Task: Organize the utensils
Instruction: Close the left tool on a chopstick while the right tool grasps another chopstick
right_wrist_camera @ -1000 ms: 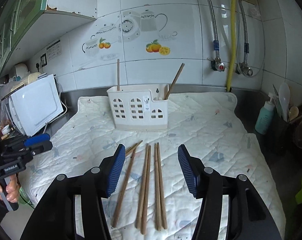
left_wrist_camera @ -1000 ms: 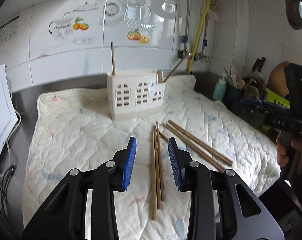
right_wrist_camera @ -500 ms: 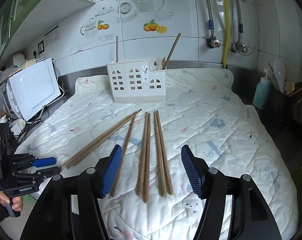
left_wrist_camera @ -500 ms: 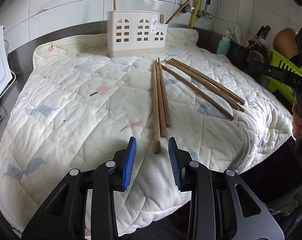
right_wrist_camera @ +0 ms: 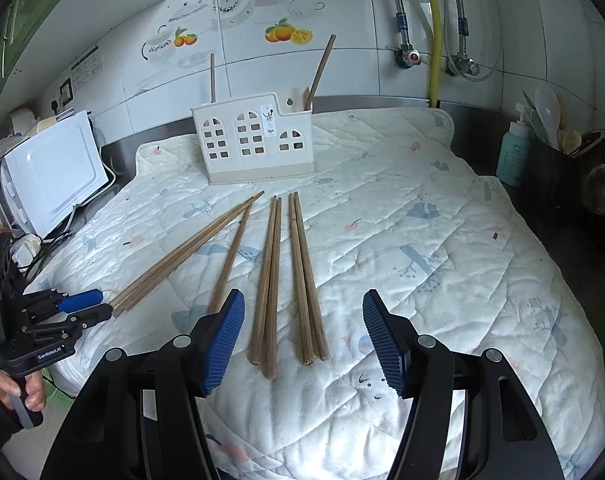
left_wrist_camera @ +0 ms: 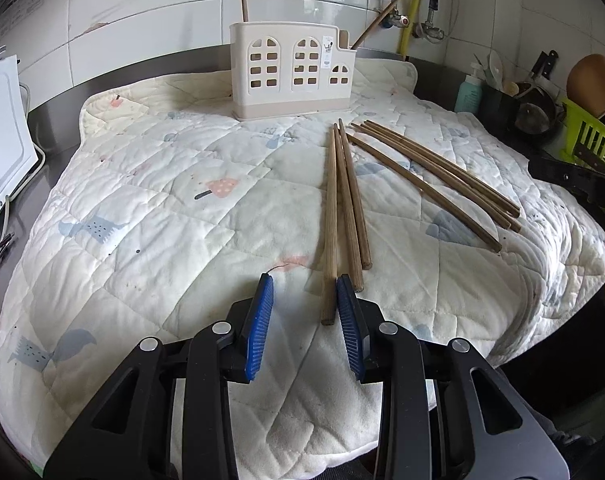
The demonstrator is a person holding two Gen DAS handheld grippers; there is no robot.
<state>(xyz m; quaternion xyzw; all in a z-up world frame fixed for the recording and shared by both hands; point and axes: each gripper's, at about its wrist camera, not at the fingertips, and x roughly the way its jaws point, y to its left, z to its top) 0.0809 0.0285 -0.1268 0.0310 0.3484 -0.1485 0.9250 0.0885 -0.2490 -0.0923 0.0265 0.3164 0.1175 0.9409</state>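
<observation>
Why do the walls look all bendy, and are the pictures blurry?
Both wrist views use fisheye lenses, so the tiles and pipes curve near the edges and the corners go black. Nothing is blurry: the chopsticks look sharp. In the left view, daylight glares off the tiles behind the holder.

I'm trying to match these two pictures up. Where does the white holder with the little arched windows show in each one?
Left wrist view: the white holder stands at top centre, at the far end of the quilted mat, beyond the loose chopsticks.
Right wrist view: it stands upper centre-left, also at the mat's far end.
Shared landmark: the yellow pipe on the tiled wall, to the holder's right in both.
</observation>
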